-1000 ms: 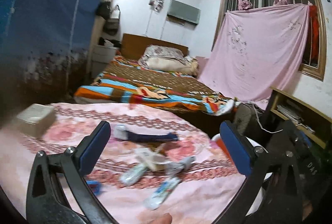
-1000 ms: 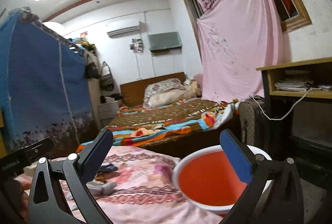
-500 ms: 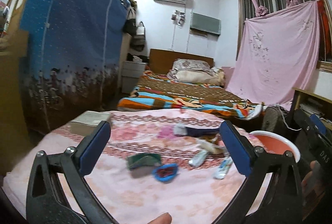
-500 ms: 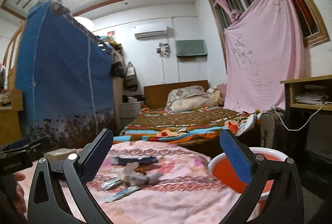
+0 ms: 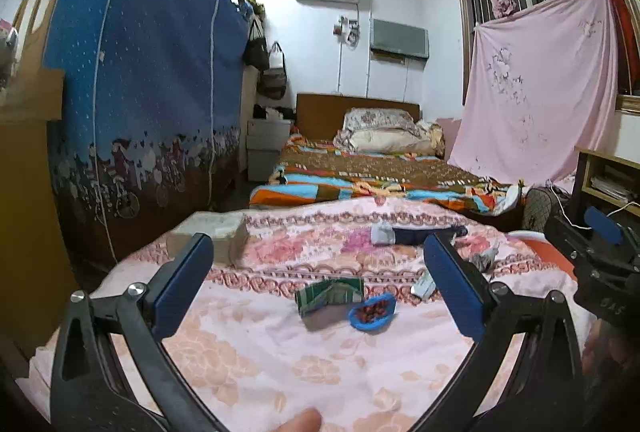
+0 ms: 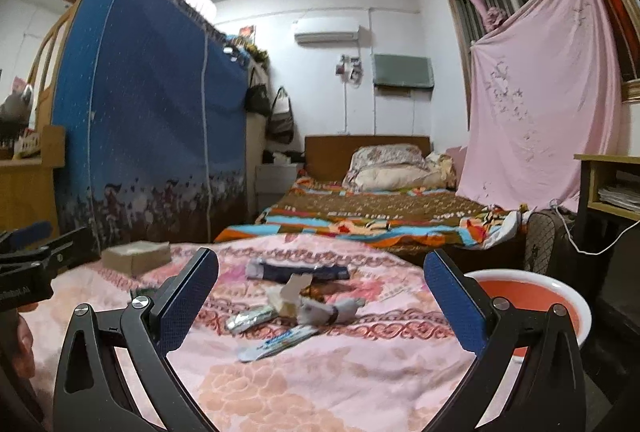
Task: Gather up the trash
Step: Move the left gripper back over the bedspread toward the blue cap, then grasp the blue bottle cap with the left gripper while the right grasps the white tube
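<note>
Trash lies on a table under a pink floral cloth (image 5: pixel 280 352). In the left wrist view a green wrapper (image 5: pixel 328 296) and a blue wrapper (image 5: pixel 372 314) lie ahead of my left gripper (image 5: pixel 320 290), which is open and empty. In the right wrist view a silver wrapper (image 6: pixel 250 319), a white-blue wrapper (image 6: pixel 280 343), a small carton (image 6: pixel 290 296), a crumpled grey wrapper (image 6: pixel 332 312) and a dark blue packet (image 6: pixel 298 270) lie ahead of my right gripper (image 6: pixel 320 298), open and empty. A red basin with a white rim (image 6: pixel 532 296) stands at the table's right edge.
A tissue box (image 5: pixel 210 238) sits at the table's far left. A bed with a striped blanket (image 5: pixel 380 183) lies beyond. A blue fabric wardrobe (image 5: pixel 140 91) stands left. A pink sheet (image 5: pixel 540 91) hangs right, by a wooden shelf (image 5: pixel 608 179).
Both grippers have swung left and pulled back, so more of the table shows. The green and blue wrappers now lie centred before my left gripper. Nothing was picked up.
</note>
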The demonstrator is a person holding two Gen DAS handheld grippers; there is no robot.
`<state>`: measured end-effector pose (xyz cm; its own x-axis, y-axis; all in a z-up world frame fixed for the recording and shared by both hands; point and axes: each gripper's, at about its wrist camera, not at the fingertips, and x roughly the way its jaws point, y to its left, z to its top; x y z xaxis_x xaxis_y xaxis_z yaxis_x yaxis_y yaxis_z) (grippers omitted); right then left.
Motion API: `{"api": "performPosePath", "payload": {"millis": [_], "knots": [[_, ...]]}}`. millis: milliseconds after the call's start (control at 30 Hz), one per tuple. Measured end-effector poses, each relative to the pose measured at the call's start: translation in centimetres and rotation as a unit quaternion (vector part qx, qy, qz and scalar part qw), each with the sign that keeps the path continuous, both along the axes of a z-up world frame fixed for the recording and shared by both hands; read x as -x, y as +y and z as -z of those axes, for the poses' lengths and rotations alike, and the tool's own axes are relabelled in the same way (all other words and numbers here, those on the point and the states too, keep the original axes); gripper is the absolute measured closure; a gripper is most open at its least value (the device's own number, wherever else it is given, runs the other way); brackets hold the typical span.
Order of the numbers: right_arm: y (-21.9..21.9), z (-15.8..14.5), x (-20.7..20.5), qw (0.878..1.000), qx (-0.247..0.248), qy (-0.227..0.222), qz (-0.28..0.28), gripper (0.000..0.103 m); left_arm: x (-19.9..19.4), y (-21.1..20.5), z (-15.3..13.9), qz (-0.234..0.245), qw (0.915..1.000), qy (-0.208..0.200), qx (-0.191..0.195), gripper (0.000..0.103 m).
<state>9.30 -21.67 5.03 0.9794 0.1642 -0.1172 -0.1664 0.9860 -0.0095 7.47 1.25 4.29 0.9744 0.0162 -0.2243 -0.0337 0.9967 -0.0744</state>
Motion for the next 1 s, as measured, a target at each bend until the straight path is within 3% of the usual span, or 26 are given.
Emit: {"api": "performPosePath", "payload": {"millis": [233,300,367,433,633,833,1000], "knots": [[0.8,0.8,-2.4,0.997,0.018,0.066,-0.018,0.001,-1.8,0.1,1.2,0.033,0.9973,0.059,0.029,0.017],[0.8,1.2,-3.1,0.995,0.017,0.091,-0.027,0.010,-2.4,0.1,1.6,0.045,0.9951,0.080,0.039,0.022],[0.8,1.7,-3.9,0.992,0.015,0.119,-0.034,0.019,-3.1,0.0,2.2,0.058,0.9915,0.105,0.050,0.031],[0.6,2.3,-4.7,0.988,0.009,0.147,-0.039,0.023,-3.9,-0.1,2.7,0.072,0.9870,0.132,0.057,0.042],[0.8,3.6,-6.2,0.978,0.009,0.201,-0.051,0.030,-6.2,-0.3,3.9,0.101,0.9721,0.197,0.078,0.052],[1.2,4.7,-8.1,0.963,0.008,0.262,-0.069,0.047,-8.3,-0.2,4.7,0.120,0.9594,0.237,0.095,0.060],[1.7,5.1,-9.1,0.953,0.011,0.289,-0.085,0.050,-9.3,-0.3,5.6,0.137,0.9474,0.269,0.106,0.069]]}}
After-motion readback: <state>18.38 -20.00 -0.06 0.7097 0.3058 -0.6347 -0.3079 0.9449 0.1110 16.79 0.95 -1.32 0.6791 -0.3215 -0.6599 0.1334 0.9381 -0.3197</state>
